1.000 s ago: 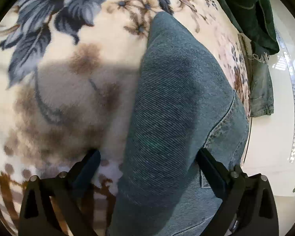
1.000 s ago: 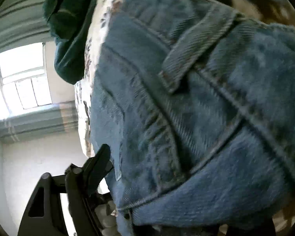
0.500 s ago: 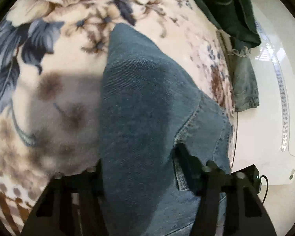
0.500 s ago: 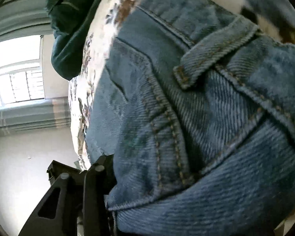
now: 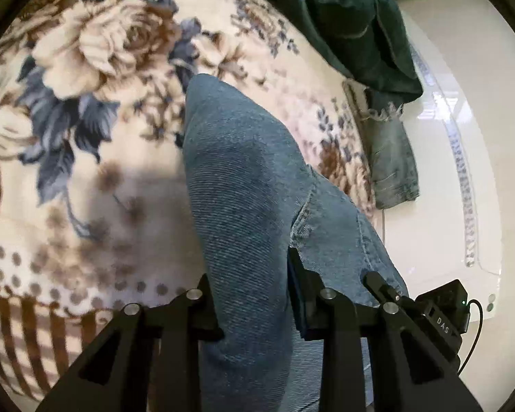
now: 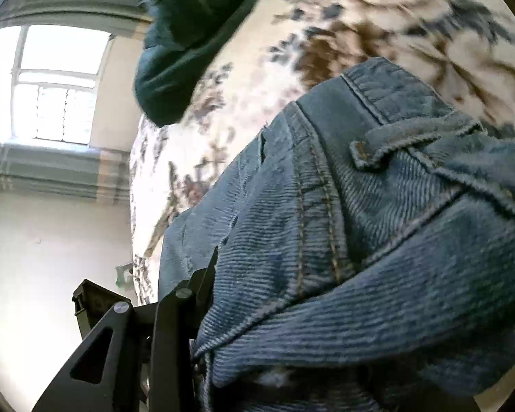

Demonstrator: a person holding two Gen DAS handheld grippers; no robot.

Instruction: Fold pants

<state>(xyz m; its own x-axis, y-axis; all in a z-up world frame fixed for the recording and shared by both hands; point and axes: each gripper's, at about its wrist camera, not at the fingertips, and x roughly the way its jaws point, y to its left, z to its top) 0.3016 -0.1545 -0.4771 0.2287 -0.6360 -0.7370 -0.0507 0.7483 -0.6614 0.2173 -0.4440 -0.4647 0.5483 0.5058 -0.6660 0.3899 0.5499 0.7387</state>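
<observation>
Blue jeans (image 5: 243, 171) lie on a floral blanket (image 5: 103, 68), one part raised in a ridge. My left gripper (image 5: 249, 267) pinches that ridge of denim from both sides, its jaws still closing. In the right wrist view the waistband end of the jeans (image 6: 377, 223), with a belt loop (image 6: 395, 140), fills the frame. My right gripper (image 6: 278, 274) is closing on this denim. Only its left finger (image 6: 209, 274) shows, pressed against the cloth, and the other is hidden under the fabric.
A dark green garment (image 5: 343, 17) lies bunched at the blanket's far edge, also seen in the right wrist view (image 6: 182, 34). Paler jeans (image 5: 391, 158) hang over the bed's side above a glossy white floor (image 5: 463, 137). A window (image 6: 48, 82) is at left.
Both grippers have narrowed onto the denim and risen. The jeans have come up off the blanket with them, and more of the blanket and floor shows.
</observation>
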